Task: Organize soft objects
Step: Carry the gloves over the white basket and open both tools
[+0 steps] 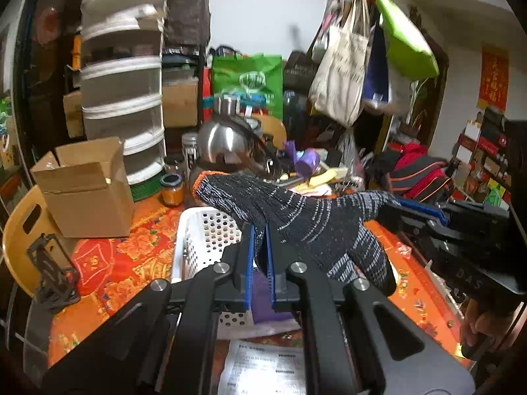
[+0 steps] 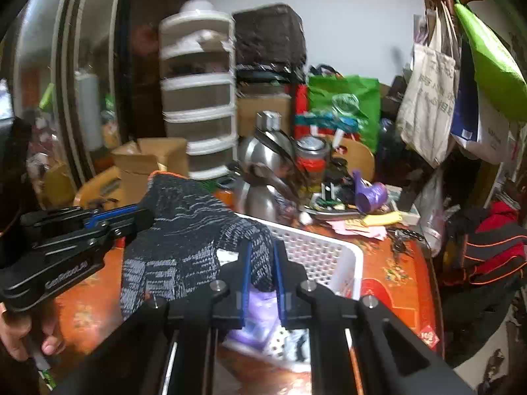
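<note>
The left wrist view looks forward along its own left claw (image 1: 260, 230), tilted down, from just above the near edge of the tabletop (image 1: 131, 256), facing the far wall. The right claw (image 1: 392, 209) enters it from the right edge. The right wrist view looks the same way along the right claw (image 2: 262, 247), from a little further right, with the left claw (image 2: 145, 212) coming in from its left edge. Both sit close over the white basket (image 1: 204, 230) and both take in the knitted glove (image 1: 296, 214), the steel kettle (image 1: 220, 141), the white drawer tower (image 1: 122, 75), the green bag (image 1: 247, 79) and the hanging tote bags (image 1: 342, 65).
</note>
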Tool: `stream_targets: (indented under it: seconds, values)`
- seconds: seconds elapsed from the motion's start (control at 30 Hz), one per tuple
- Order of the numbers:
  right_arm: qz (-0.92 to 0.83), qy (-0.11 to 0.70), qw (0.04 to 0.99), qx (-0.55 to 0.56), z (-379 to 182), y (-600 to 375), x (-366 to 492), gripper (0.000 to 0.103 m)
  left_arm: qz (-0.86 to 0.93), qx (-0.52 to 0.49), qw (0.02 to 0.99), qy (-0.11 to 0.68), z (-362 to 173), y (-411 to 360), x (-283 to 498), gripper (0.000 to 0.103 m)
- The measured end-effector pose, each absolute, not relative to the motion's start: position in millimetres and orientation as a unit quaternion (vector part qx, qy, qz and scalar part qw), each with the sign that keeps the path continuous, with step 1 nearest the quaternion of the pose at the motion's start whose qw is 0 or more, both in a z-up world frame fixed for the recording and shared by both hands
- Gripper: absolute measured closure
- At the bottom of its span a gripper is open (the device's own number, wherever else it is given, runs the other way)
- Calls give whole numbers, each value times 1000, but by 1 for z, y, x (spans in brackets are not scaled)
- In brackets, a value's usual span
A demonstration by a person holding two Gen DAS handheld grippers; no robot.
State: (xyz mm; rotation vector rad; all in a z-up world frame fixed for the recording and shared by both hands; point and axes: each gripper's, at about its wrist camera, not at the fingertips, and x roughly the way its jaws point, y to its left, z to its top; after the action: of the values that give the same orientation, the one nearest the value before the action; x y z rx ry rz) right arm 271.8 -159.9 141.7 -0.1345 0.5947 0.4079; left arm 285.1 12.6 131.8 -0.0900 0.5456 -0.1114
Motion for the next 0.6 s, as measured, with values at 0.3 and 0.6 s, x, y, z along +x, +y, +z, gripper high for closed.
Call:
stream_targets:
  seconds: [0.3,0.6]
  values:
    - [172,344,919,-89,85,-145,330,92,-33,-53,936,347,74,13,368,97]
    - [167,365,911,-90,47,-148,345,92,-36,-65,921,384,19,10,391,96]
